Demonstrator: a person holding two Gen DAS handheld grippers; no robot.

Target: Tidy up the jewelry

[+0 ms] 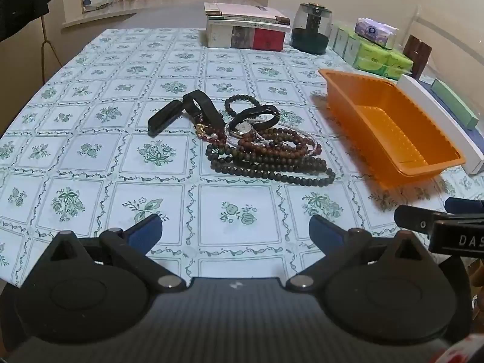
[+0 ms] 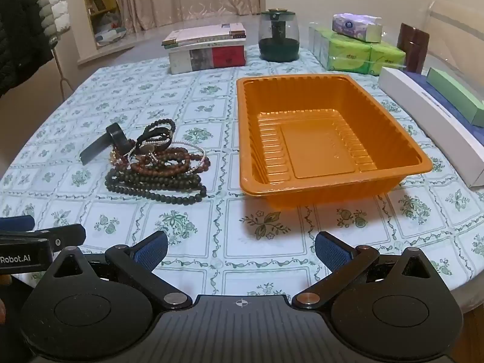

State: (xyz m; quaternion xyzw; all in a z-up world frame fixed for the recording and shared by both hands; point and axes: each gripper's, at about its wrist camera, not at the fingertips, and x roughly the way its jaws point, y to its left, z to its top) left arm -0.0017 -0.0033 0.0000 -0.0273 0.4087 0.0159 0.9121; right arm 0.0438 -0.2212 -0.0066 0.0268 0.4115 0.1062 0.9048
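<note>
Blue-padded left gripper, right gripper: jaws wide, holding nothing.

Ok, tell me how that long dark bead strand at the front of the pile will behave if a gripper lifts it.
The dark bead strand lies in loose coils, so it is probably floppy and will dangle from one pinch point. It is tangled with the brown beads, so lifting may drag those along. Its round beads look smooth, so it could slip between the gripper's fingers.
</note>
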